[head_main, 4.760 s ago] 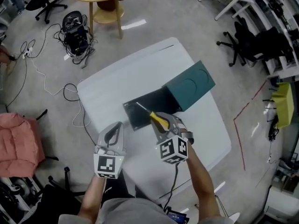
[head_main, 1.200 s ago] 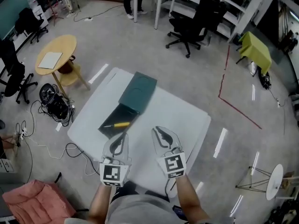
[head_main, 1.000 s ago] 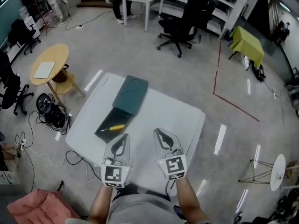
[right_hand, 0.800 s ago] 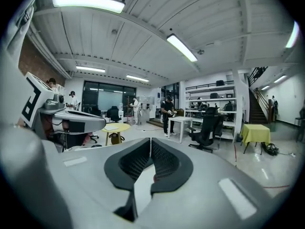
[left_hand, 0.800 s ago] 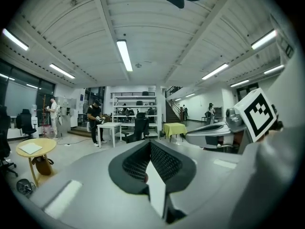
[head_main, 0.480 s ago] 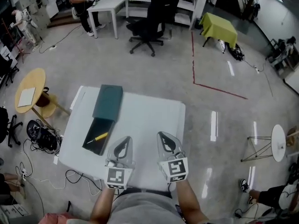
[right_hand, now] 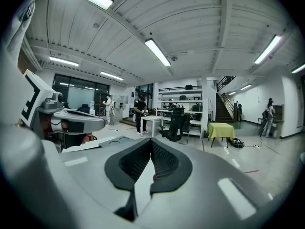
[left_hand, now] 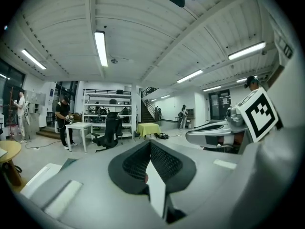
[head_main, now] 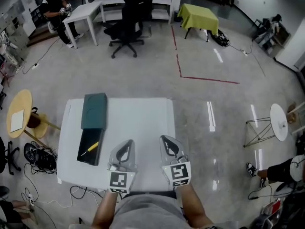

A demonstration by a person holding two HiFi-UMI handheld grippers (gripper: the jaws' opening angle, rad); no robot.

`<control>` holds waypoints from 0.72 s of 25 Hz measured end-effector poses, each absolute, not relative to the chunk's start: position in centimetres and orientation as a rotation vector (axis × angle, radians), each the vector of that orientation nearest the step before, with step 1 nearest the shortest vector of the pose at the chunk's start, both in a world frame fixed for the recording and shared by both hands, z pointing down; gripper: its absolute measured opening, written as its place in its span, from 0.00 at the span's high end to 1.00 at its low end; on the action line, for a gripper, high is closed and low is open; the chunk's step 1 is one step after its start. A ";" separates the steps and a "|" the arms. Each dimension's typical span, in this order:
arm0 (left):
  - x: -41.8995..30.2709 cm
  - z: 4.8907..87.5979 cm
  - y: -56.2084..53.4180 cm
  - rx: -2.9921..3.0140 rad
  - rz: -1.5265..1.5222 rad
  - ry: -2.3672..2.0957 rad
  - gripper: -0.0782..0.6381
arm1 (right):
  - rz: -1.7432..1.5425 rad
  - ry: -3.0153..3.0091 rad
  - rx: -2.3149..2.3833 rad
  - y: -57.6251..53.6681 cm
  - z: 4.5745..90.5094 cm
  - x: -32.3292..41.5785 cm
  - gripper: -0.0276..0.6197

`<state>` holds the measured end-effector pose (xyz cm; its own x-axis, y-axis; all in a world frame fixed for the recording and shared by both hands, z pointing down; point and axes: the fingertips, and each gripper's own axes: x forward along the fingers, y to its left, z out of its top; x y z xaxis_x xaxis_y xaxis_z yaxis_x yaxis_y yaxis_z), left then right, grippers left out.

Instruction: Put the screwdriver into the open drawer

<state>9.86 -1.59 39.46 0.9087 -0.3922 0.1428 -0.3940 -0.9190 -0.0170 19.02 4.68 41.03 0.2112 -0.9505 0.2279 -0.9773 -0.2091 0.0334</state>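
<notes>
**Now: screwdriver lies in the open drawer, both grippers closed and empty**

Seen from the head view, the yellow-handled screwdriver lies inside the dark open drawer, slanted across it with its metal tip toward the near left corner. The drawer stands pulled out toward the person from a teal cabinet, which sits at the left side of the white table.

Both grippers hover over the near edge of the table, side by side and well apart from the drawer. The left gripper is to the right of the drawer. Its own view shows its jaws pressed together with nothing between them. The right gripper is just beside it, and its jaws likewise meet tip to tip and carry nothing.

Beyond the table, a red tape line marks the grey floor. A black office chair and a small table under a green cloth stand farther back. A round wooden table is at the far left.
</notes>
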 end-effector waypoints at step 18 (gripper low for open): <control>11.7 40.2 -0.1 3.058 0.258 -0.572 0.88 | 0.256 -1.812 2.345 7.2 41.5 20.6 0.95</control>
